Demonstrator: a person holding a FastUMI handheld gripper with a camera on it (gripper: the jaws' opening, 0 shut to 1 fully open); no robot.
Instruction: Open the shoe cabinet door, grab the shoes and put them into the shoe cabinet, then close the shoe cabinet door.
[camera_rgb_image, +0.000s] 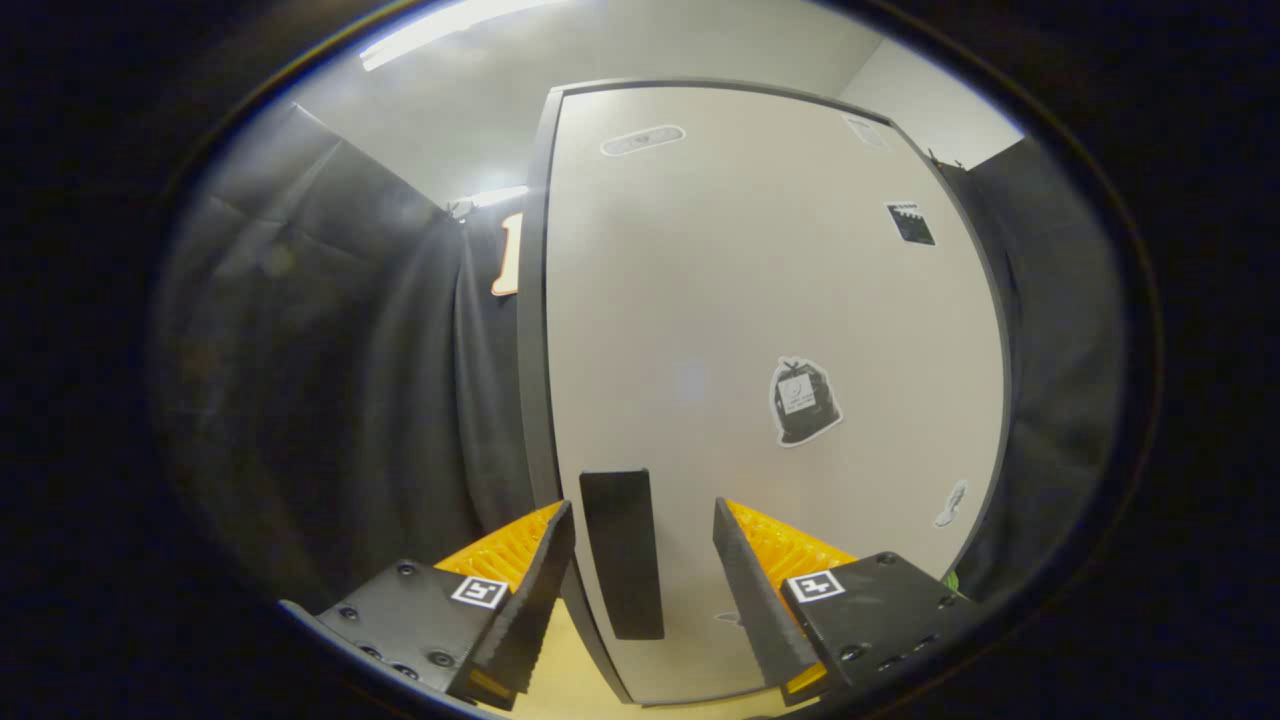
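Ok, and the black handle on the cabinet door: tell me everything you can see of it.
The handle is a flat, matte black, upright rectangular bar fixed near the left edge of the pale cabinet door, low on the panel. It stands between the fingers of the open gripper, nearer the left one; neither finger visibly presses on it. The door looks shut.

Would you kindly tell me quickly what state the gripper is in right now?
Gripper: open, holding nothing; its fingers straddle the flat black rectangular handle on the pale grey cabinet door without pressing on it.
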